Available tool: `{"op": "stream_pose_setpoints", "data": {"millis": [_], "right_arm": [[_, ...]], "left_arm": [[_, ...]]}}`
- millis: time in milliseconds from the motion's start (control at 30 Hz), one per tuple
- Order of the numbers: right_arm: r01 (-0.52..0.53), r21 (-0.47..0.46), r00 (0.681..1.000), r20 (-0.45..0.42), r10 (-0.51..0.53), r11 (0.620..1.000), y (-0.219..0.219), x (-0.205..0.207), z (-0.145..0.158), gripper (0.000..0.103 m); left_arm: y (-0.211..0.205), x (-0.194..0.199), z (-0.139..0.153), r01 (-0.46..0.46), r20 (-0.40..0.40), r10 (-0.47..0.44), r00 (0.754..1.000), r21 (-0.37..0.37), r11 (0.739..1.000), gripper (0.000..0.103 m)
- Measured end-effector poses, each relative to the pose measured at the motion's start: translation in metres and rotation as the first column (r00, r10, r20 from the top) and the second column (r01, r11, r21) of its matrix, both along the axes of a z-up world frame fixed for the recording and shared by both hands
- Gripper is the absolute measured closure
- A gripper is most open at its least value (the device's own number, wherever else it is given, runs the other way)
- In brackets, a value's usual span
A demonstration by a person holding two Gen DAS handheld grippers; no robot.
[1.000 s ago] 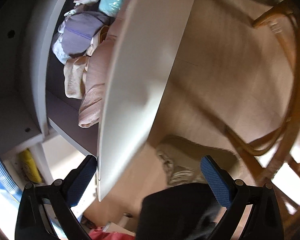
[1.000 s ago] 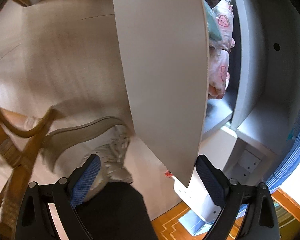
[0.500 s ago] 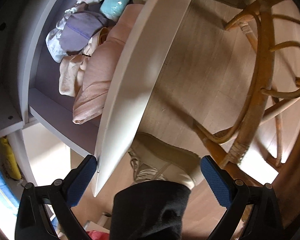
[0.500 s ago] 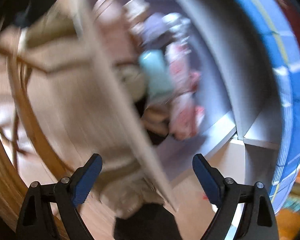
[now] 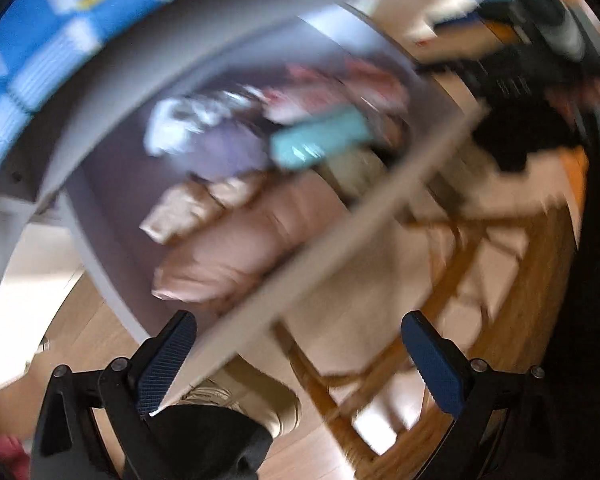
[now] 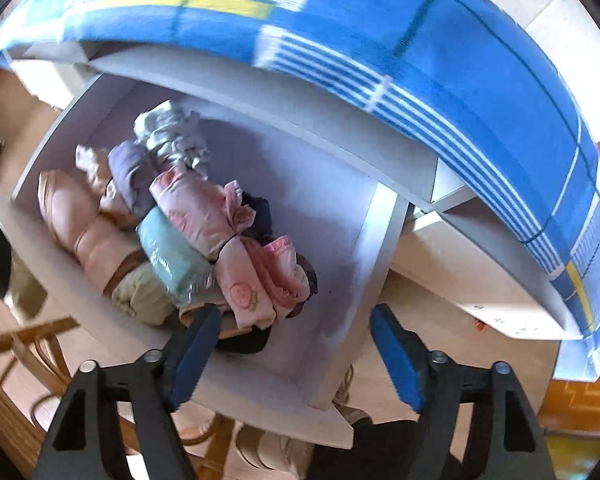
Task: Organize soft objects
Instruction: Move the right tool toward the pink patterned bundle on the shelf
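Note:
An open white drawer (image 6: 340, 240) holds several rolled soft items: a pink printed roll (image 6: 196, 212), a teal roll (image 6: 172, 256), a long peach roll (image 6: 72, 216), a lilac piece (image 6: 130, 176) and a beige bundle (image 6: 140, 296). My right gripper (image 6: 296, 360) hangs above the drawer's near end, pointing down. Its jaws are closing with nothing between them. The left wrist view is blurred; it shows the teal roll (image 5: 320, 140) and peach roll (image 5: 252, 248) behind the drawer's front panel (image 5: 340, 236). My left gripper (image 5: 300, 360) is open over that panel's edge and grips nothing.
A blue checked cloth (image 6: 380, 40) covers the top above the drawer. A rattan chair (image 5: 460, 320) stands beside the drawer front on the wooden floor. The person's beige shoe (image 5: 256, 396) and dark trouser leg (image 5: 204, 440) are below the grippers.
Both views have risen and rolled. The right one now looks down into the drawer instead of along its front panel, and its jaws have narrowed. The left view has turned blurred.

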State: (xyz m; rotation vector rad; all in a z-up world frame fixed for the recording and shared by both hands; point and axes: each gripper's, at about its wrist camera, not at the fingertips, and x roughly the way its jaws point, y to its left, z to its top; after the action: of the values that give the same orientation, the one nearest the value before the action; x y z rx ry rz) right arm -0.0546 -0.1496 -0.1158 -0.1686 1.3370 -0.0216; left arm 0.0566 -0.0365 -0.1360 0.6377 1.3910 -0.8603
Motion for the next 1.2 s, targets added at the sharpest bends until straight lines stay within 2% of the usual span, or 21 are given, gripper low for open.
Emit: {"op": "stream_pose_setpoints", "data": {"millis": [67,133,267,333,367,500,600,767,867,1033,1200], "right_arm": [[-0.004,0.000,1.000,-0.005,0.004,1.000,0.003,0.004,-0.004,0.034],[-0.025,-0.002,1.000,-0.009,0.025,1.000,0.009,0.007,-0.007,0.035],[-0.062,0.006,0.998,-0.010,0.062,0.998,0.021,0.005,-0.011,0.036],[-0.074,0.009,0.997,-0.004,0.074,0.997,0.026,0.006,-0.011,0.036],[-0.080,0.006,0.997,-0.002,0.080,0.997,0.027,0.006,-0.011,0.036],[-0.100,-0.002,0.995,0.006,0.100,0.995,0.033,0.006,-0.010,0.036],[-0.126,-0.032,0.992,-0.015,0.125,0.992,0.038,0.005,-0.018,0.036],[-0.186,-0.122,0.978,-0.113,0.172,0.975,0.044,-0.002,-0.043,0.036],[-0.228,-0.146,0.965,-0.167,0.203,0.963,0.048,-0.008,-0.056,0.037],[-0.246,-0.142,0.957,-0.191,0.218,0.959,0.050,-0.016,-0.062,0.038],[-0.192,-0.098,0.963,-0.208,0.169,0.976,0.041,-0.015,-0.062,0.038]], "left_arm": [[-0.002,0.011,-0.004,-0.120,0.034,0.120,0.992,0.014,0.993,0.000],[0.002,0.020,-0.013,-0.233,0.062,0.231,0.971,0.022,0.972,0.000],[0.015,0.036,-0.026,-0.432,0.029,0.431,0.902,0.016,0.902,0.000],[0.021,0.040,-0.033,-0.495,-0.006,0.495,0.869,0.015,0.869,0.000],[0.023,0.041,-0.036,-0.509,-0.017,0.510,0.860,0.018,0.860,0.000],[0.021,0.044,-0.041,-0.512,0.030,0.511,0.859,0.042,0.858,0.000],[0.017,0.046,-0.047,-0.497,0.062,0.494,0.867,0.051,0.866,0.000],[0.006,0.039,-0.066,-0.430,0.120,0.416,0.901,0.133,0.893,0.000],[0.006,0.038,-0.066,-0.422,0.137,0.406,0.904,0.131,0.897,0.000],[0.006,0.038,-0.065,-0.422,0.141,0.405,0.903,0.124,0.898,0.000],[0.007,0.037,-0.063,-0.432,0.130,0.417,0.900,0.120,0.894,0.000]]}}
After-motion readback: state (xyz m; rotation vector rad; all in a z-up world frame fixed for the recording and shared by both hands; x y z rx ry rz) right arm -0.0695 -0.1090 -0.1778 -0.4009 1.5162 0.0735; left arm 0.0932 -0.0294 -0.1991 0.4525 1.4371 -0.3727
